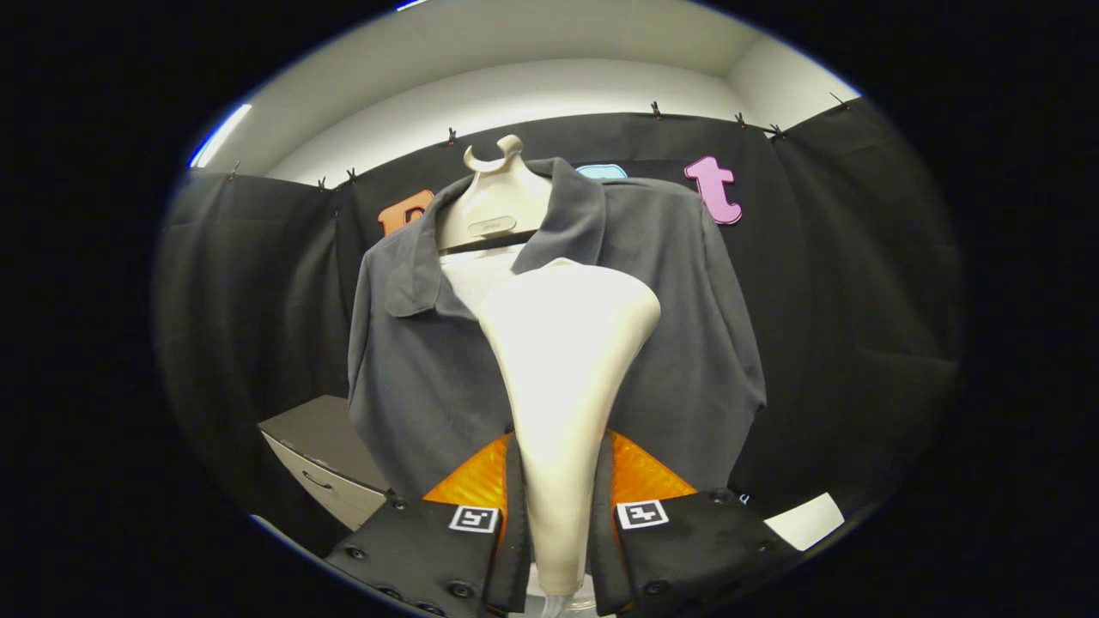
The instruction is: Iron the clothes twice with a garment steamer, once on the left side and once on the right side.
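Note:
A cream garment steamer (562,378) stands upright between my fingers, its handle clamped from both sides and its wide head raised toward the shirt. My gripper (556,506) is shut on the steamer's handle. Just beyond the head hangs a dark grey collared shirt (687,343) on a cream hanger (496,202), open at the front with a pale panel showing behind the collar. The steamer head sits in front of the shirt's middle, a little to the right of the placket; I cannot tell whether it touches the cloth.
A grey cabinet with a drawer handle (322,455) stands low to the left of the shirt. A white sheet (807,519) lies low to the right. Black cloth walls close in behind and on both sides.

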Motion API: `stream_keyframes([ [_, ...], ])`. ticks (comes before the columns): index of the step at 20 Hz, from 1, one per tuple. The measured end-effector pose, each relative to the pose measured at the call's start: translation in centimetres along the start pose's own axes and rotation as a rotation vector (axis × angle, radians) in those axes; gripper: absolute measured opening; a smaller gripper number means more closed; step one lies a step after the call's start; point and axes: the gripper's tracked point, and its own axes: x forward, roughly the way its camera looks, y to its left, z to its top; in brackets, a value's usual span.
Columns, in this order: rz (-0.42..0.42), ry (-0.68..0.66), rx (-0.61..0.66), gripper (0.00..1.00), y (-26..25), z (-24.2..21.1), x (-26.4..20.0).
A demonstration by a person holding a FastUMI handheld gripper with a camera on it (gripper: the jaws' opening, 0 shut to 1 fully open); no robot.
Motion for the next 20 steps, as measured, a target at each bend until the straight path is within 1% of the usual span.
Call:
stream_keyframes([
  [2,-0.011,-0.017,-0.006,0.36,-1.8,1.2,0.8],
  [4,-0.022,-0.018,-0.004,0.36,-3.4,1.2,1.3],
  [9,-0.035,0.001,0.030,0.36,-6.3,-0.5,3.2],
  [15,-0.008,0.033,0.045,0.36,-6.7,-4.4,4.0],
  [20,0.010,0.080,0.041,0.37,-6.7,-9.1,4.0],
])
